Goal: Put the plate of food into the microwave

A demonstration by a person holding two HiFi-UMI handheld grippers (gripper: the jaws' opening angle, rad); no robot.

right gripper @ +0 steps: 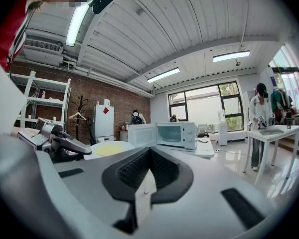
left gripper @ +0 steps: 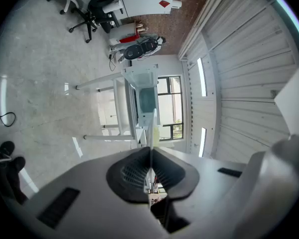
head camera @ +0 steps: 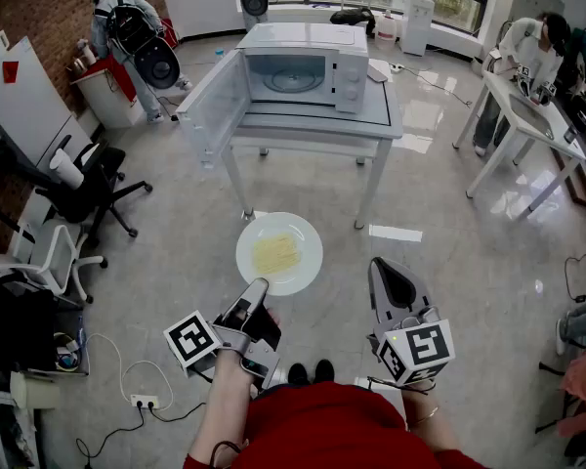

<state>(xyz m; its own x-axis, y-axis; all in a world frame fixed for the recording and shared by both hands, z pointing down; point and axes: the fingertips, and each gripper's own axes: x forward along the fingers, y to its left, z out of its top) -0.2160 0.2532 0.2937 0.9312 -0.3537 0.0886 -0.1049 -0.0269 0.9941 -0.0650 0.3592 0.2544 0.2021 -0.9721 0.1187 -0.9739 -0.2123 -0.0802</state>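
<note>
1. Two grippers reach out in front of the person. The left gripper point(head camera: 258, 289) pinches the near rim of the plate point(head camera: 303, 234), its jaws pressed onto the thin white edge. The right gripper point(head camera: 381, 265) has its jaws pressed together with nothing between them.
2. Held that way, the plate hangs in the air over the floor point(head camera: 176, 242), roughly level, with a flat heap of pale yellow food point(head camera: 274, 255) in its middle. A grip on the bare rim keeps the jaws off the food, and the level hold probably keeps it from sliding.
3. Beside the plate but apart from it, the right gripper points the same way. It is likely kept free to steady the plate if it sags.
4. Ahead, well apart from the plate, the microwave point(head camera: 347, 71) stands on a white table point(head camera: 376, 123). Its door point(head camera: 213, 106) is swung wide to the left, so the chamber is ready and no opening step seems needed.
5. By my reading this is the carry: the plate must be walked to the table and slid in.
6. Pale and glossy, the floor mirrors the windows. A brick wall and office chairs point(head camera: 88, 189) line the left side, a power strip point(head camera: 144, 400) lies near the person's feet, and two other people work further off, one at a side table point(head camera: 527, 115).
</note>
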